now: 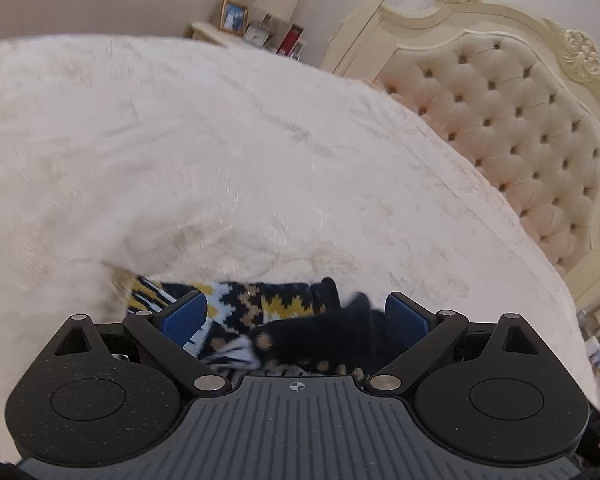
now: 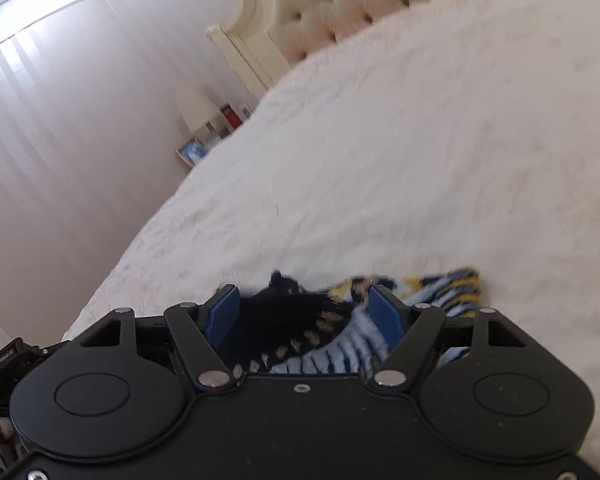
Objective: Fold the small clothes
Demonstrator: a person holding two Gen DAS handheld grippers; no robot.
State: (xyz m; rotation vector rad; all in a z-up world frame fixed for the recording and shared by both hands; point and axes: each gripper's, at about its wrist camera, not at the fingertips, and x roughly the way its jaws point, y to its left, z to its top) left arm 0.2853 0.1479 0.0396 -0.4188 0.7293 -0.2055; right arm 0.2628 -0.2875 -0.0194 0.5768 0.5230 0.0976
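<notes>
No text, label or number can be read in either view. A small crosshair sign (image 1: pixel 298 386) stands on the grey ribbed body of the left gripper (image 1: pixel 296 316), near its front edge.

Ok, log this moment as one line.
stage: fold released | left gripper: open over patterned garment | right gripper: open over it | garment on bed

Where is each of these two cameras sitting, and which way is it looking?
Left wrist view: sits on the left gripper, looking forward and down over its open blue pads at the patterned garment on the bed; headboard at right.
Right wrist view: sits on the right gripper, looking the same way over its open pads; curtain at left.
Shared: garment, bed, headboard, and the picture frame on the bedside stand.
</notes>
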